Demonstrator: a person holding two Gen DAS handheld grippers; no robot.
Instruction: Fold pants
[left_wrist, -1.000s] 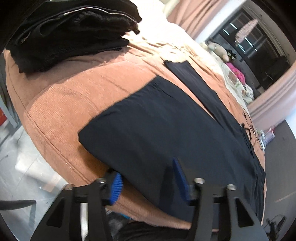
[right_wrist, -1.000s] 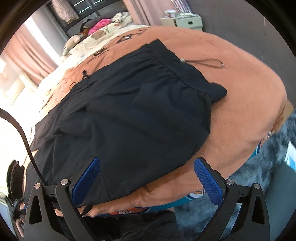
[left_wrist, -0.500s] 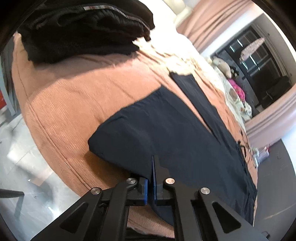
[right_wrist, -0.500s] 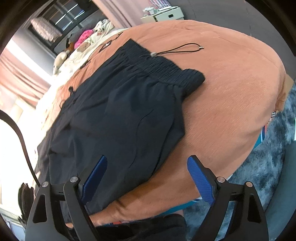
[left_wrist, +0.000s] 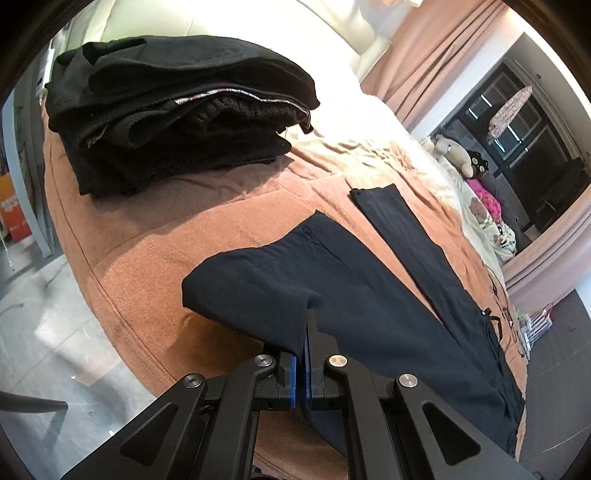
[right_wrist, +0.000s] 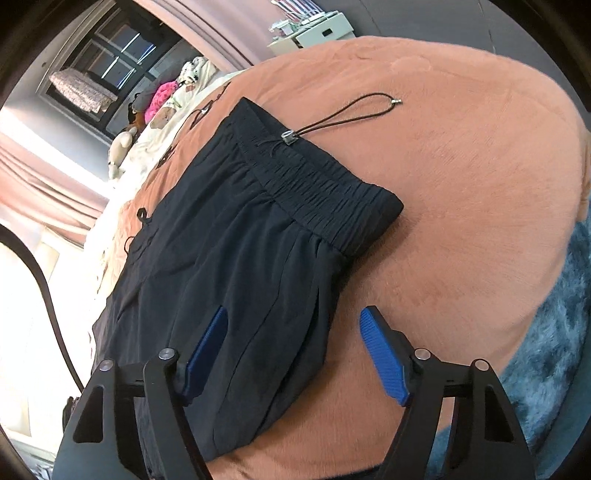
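One thin pinch: in the left wrist view the left tool (left_wrist: 303, 363) grips the pants (left_wrist: 354, 295) hem on the bed (left_wrist: 155, 243); it may slip. In the right wrist view the right tool (right_wrist: 295, 354), closing, straddles the pants (right_wrist: 236, 236) side edge and may snag bedcover.

Bed with orange-brown blanket (left_wrist: 192, 236) as the supporting surface. Dark pants (right_wrist: 236, 251) lie spread flat on it, legs apart (waistband near the blanket's rounded end, drawcord (right_wrist: 351, 110) trailing onto bare blanket). A stack of folded black clothes (left_wrist: 177, 110) rests near one end; soft toys (left_wrist: 454, 155) lie farther along.
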